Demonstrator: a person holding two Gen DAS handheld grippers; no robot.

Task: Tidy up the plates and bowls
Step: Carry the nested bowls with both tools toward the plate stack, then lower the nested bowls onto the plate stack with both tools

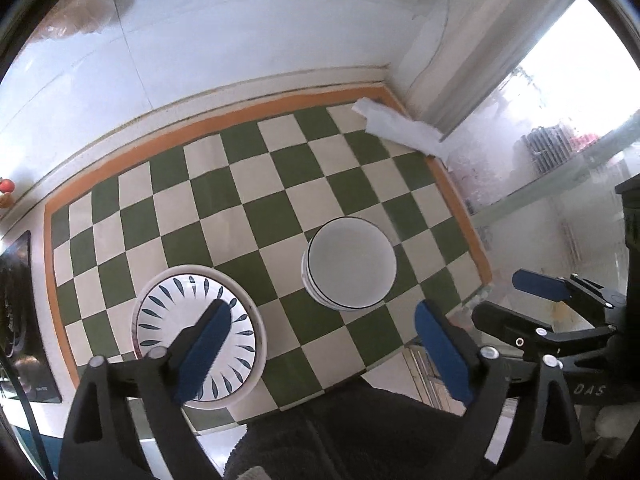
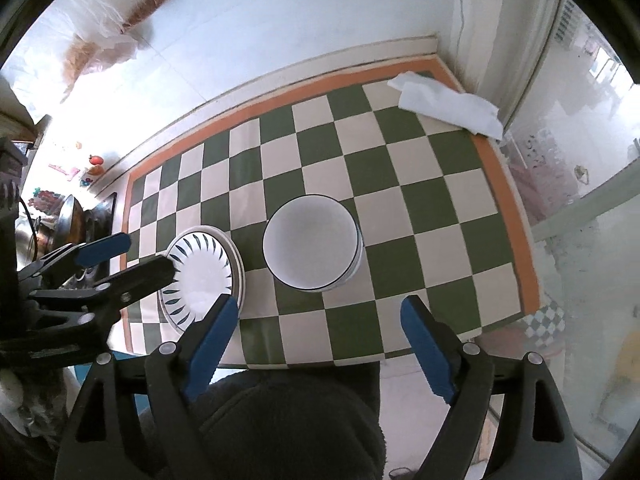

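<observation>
Beside the bowls (image 1: 351, 266), the plates (image 1: 200, 332) sit near the mat (image 1: 256, 184)'s front edge, open checks behind. Left gripper (image 1: 324, 344) and right gripper (image 2: 320, 340) hang above, jaws apart, empty.

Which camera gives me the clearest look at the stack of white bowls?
The right wrist view: the bowl stack sits near the middle of the picture, whole and unblocked, its dark rim fully visible. The left wrist view also shows it whole, but further right and nearer that tool's blue pad.
</observation>
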